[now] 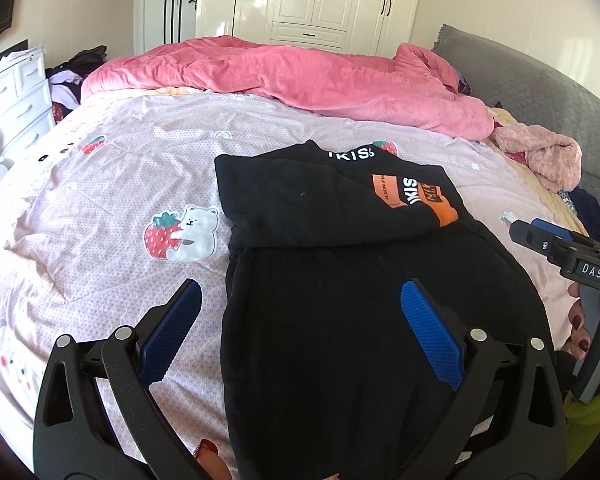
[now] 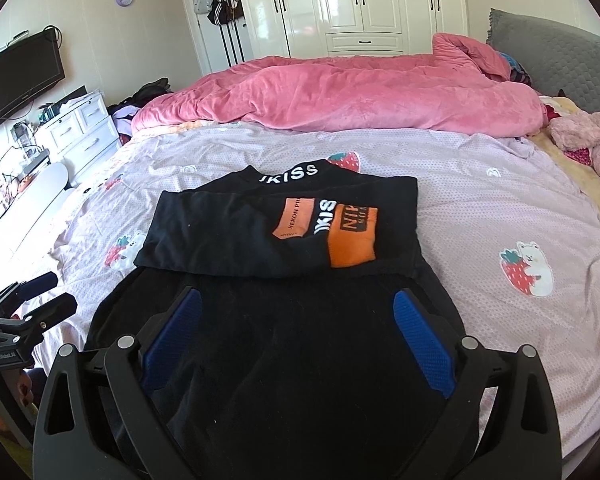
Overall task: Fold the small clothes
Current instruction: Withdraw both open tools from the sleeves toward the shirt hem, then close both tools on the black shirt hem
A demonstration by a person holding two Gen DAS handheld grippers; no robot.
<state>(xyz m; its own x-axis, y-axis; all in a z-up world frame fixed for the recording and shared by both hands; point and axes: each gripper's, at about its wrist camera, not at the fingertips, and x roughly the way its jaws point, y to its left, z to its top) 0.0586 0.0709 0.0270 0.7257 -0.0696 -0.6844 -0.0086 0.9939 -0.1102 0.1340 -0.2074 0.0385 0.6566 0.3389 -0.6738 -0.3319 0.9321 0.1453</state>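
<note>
A black top (image 2: 284, 240) lies partly folded on the bed (image 2: 500, 208), its orange patch at 12 o'clock from the right tool (image 2: 296, 312). The left tool (image 1: 300, 304) and right tool both have their jaws wide apart, holding nothing.

A small black garment (image 2: 284, 320) lies flat on the bed's pale pink sheet, which is printed with bears and strawberries. Its far part is folded over toward the near side, making a doubled band across the top with a straight lower edge. On that folded layer sit orange patches (image 2: 352, 236) and white lettering (image 2: 327, 216); more white letters run along the neck edge (image 2: 292, 174) at the far end. The near part spreads wide and plain, its hem probably out of view.
</note>
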